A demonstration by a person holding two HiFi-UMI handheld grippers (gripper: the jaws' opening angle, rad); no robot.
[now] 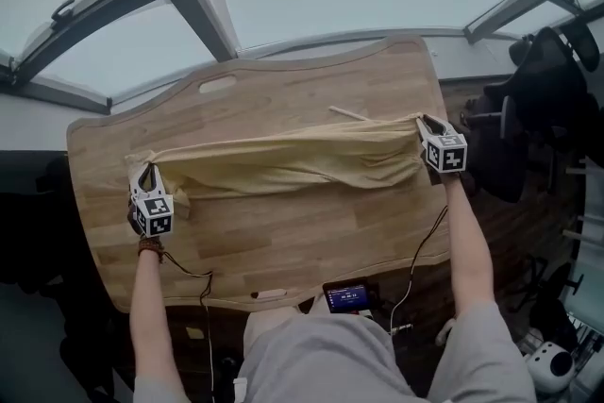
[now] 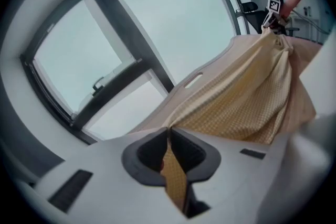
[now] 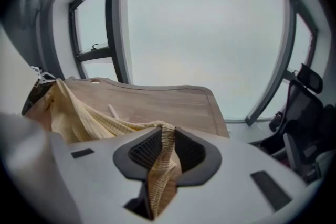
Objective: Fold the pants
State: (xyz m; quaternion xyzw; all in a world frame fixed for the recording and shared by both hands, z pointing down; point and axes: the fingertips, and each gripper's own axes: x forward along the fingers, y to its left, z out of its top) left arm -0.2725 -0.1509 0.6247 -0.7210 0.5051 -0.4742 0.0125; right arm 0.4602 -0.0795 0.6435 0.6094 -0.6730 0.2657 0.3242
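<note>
Both claws are clamped tight, the left gripper (image 1: 143,175) pinching one end of the yellow pants (image 1: 283,160) and the right gripper (image 1: 423,124) the other, so the cloth stretches between them over the wooden table (image 1: 283,241).

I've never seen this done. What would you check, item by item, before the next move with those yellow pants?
1. Hold of the left gripper on the pants: ok, the cloth is pinched between its jaws.
2. Hold of the right gripper on the pants: ok, a bunched fold is clamped between its jaws.
3. Pants stretched between both grippers: ok, though wrinkled along the middle.
4. Table free where the pants would land: not ok, a thin pale stick lies just beyond the cloth near the right end.
5. Legs lined up evenly: cannot tell, the cloth is too bunched.
</note>
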